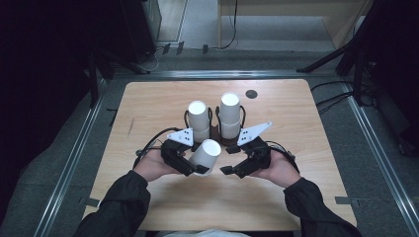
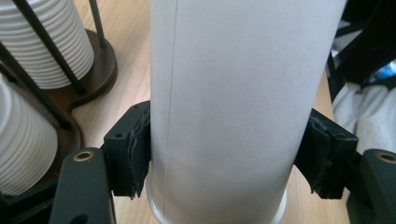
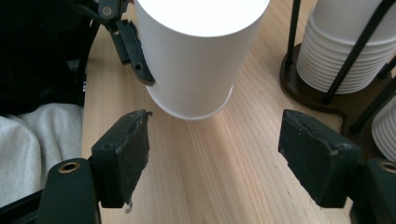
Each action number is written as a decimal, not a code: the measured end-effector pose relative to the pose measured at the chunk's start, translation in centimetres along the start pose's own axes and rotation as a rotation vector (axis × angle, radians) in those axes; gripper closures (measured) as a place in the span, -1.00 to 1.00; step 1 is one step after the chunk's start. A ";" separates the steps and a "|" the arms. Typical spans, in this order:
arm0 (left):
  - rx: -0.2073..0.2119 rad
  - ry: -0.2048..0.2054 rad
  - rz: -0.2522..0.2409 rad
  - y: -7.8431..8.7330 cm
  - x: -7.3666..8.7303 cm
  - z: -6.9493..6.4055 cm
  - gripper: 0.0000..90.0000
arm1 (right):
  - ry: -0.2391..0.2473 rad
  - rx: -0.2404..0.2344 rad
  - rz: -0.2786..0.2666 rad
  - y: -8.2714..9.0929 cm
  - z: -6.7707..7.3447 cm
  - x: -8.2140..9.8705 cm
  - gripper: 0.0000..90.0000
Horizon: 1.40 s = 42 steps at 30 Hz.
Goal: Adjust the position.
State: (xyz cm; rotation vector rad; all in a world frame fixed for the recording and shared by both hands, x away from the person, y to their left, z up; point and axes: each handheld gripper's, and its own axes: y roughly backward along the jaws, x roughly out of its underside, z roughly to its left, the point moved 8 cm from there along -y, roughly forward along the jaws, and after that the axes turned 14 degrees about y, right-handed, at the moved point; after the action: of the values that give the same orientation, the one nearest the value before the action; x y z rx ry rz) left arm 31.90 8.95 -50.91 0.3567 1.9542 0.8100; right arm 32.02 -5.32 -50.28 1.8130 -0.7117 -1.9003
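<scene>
Left gripper (image 1: 197, 167) clamped the tilted white paper cup (image 1: 206, 156) near the bench's front edge; right gripper (image 1: 228, 170) stood wide, just beside.

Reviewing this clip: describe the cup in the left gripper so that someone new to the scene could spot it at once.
On the wooden table, a dark-based rack holds two upright stacks of white cups. Just in front of it, nearer the person, the left gripper clamps a white paper cup. Unlike the racked stacks, this one is outside the rack, tilted, and pinched between black jaws.
</scene>
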 end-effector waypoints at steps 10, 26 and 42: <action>-0.031 -0.059 0.115 -0.2 0.9 0.6 -0.37 | 0.015 -0.014 0.037 -1.5 -0.1 0.6 -0.41; 0.069 -0.077 0.247 -2.6 2.1 -1.0 -0.39 | 0.074 -0.080 0.006 -2.8 1.5 -0.8 -0.41; 0.063 -0.024 0.120 -2.7 1.4 -1.1 -0.96 | 0.096 -0.087 0.009 -2.2 1.5 -1.0 -0.25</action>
State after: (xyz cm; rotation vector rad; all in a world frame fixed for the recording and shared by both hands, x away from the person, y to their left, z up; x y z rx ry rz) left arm 30.52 7.31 -53.27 0.5226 1.9537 0.8185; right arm 30.72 -2.84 -50.84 1.8301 -0.5938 -1.7962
